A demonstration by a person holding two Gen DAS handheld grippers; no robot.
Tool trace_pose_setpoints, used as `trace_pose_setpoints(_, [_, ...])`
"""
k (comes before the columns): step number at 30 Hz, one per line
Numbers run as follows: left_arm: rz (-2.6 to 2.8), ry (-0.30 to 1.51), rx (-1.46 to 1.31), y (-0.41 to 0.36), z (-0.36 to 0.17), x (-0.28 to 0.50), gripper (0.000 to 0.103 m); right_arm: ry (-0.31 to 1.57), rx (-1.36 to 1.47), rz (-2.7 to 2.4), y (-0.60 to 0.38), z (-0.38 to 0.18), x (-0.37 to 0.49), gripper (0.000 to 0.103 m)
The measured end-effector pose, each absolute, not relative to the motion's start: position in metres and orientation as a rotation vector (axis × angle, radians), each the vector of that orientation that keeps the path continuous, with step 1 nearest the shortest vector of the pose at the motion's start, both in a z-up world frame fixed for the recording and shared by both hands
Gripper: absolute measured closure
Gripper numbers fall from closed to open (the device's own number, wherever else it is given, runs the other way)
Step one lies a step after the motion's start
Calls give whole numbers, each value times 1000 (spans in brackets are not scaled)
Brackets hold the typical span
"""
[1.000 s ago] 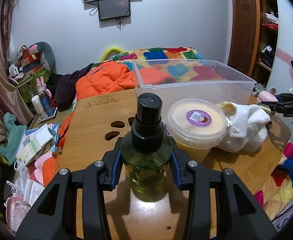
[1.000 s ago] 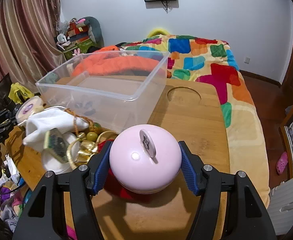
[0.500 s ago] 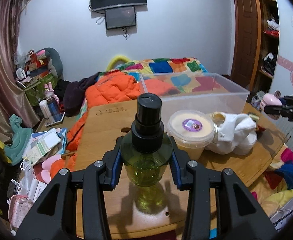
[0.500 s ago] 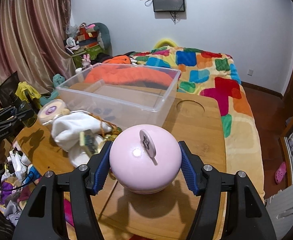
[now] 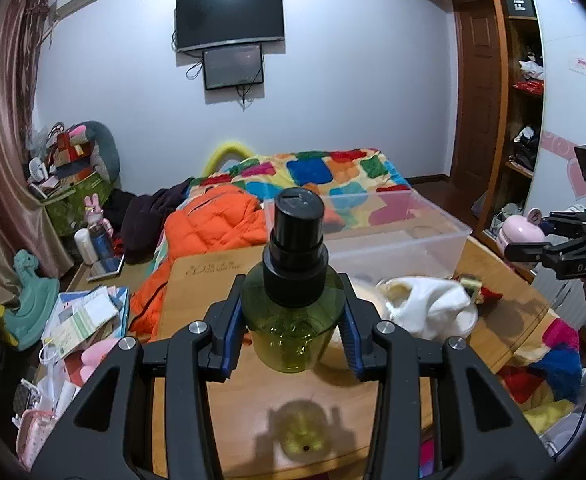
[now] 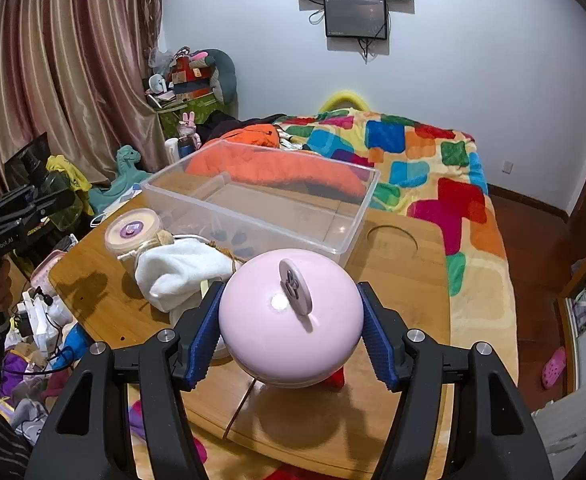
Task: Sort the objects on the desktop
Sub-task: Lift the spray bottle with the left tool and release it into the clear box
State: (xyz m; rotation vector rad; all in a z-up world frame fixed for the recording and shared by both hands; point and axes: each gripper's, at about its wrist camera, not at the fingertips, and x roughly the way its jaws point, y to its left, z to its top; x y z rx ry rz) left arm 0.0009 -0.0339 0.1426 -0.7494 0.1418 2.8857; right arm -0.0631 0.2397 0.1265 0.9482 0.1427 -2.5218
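L wrist cam sits behind the left claw, above the desk's near-left end, facing the bed and TV wall; bottle fills centre, close up. R wrist cam rides behind the right claw, over the desk's right side, tilted down more. Both share the bin, white cloth, bed. Each sees the other claw at frame edge.

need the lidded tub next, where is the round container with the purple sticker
In the right wrist view the round container stands on the wooden table, left of the clear bin, touching the white cloth.
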Motion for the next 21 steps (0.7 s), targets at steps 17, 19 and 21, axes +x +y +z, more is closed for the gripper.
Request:
trace_pose_setpoints(17, [2791, 225, -696, -10, 178, -52, 62, 160, 901, -2527, 238, 145, -81, 43])
trace_pose_setpoints(19, [2785, 233, -698, -8, 181, -58, 62, 160, 908, -2525, 237, 144, -88, 43])
trace_pose_setpoints(21, [2780, 245, -707, -6, 182, -67, 62, 159, 911, -2514, 235, 146, -98, 43])
